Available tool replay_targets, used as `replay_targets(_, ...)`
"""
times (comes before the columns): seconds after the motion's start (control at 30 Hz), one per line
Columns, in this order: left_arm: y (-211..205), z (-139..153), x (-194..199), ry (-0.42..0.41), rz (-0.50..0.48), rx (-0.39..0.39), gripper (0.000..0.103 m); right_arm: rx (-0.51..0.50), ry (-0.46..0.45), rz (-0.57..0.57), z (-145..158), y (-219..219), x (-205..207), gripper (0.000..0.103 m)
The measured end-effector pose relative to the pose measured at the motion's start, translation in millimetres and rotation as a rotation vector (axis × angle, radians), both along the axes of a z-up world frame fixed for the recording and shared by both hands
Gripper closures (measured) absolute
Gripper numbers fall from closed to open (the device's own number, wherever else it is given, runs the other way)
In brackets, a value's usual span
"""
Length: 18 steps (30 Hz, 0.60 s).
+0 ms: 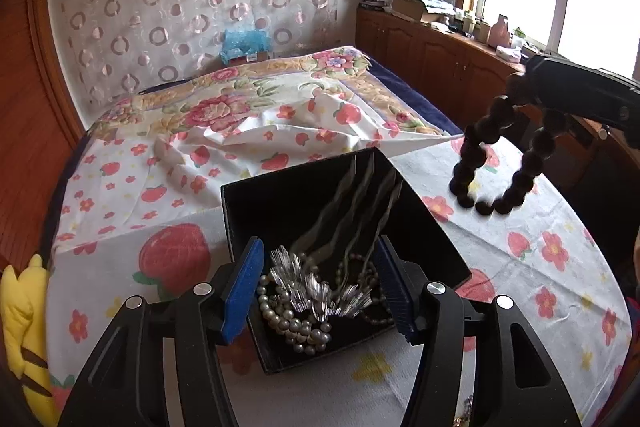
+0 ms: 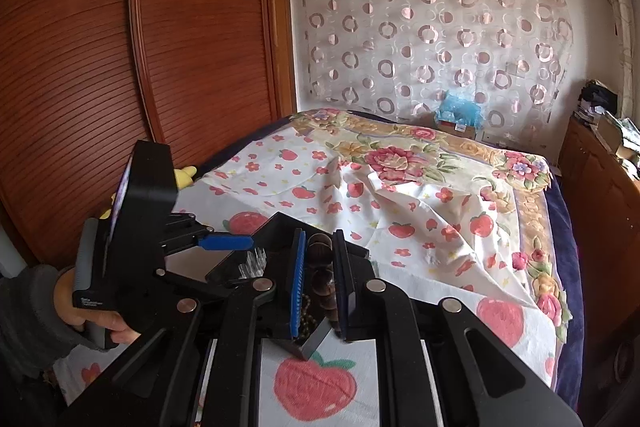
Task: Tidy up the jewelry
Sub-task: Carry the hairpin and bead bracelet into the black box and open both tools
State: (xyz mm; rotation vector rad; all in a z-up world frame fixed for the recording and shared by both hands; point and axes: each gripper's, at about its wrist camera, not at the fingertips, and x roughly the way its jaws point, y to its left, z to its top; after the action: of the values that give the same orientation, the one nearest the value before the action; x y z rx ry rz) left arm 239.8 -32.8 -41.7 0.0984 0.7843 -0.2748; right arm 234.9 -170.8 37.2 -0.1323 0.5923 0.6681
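Observation:
A black open jewelry box (image 1: 280,199) sits on the strawberry-print cloth. Inside lie a pearl strand (image 1: 294,327), a clear crystal piece (image 1: 316,287) and a thin bead chain (image 1: 360,267). My left gripper (image 1: 320,287) is open, its blue pads either side of the box's near corner. My right gripper (image 2: 320,279) is shut on a dark wooden bead bracelet (image 1: 496,163), which hangs in the air to the right of the box; in the right wrist view the beads (image 2: 322,267) sit between its pads, above the box corner (image 2: 308,343).
The strawberry cloth (image 1: 520,267) covers the near surface, with a floral bedspread (image 1: 248,99) behind. A yellow plush toy (image 1: 24,307) lies at the left edge. Wooden cabinets (image 1: 432,55) run under the window on the right, and a wooden wardrobe (image 2: 120,67) stands left.

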Motion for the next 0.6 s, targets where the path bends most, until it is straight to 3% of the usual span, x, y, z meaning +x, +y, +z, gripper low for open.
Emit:
replay_targets(0.07,3,2,0,-0.004,0.002,-0.012,0.042,0.004,0.004,0.003,-1,3,3,0.088)
replay_targets(0.33,18,14,-14,-0.039,0.021,-0.021,0.036,0.010,0.015,0.032,-4,21,11,0.088)
replay_targets(0.6,43,14,-41,-0.032,0.062,-0.031,0.036,-0.014,0.055,0.040,-21,38,16,0.088)
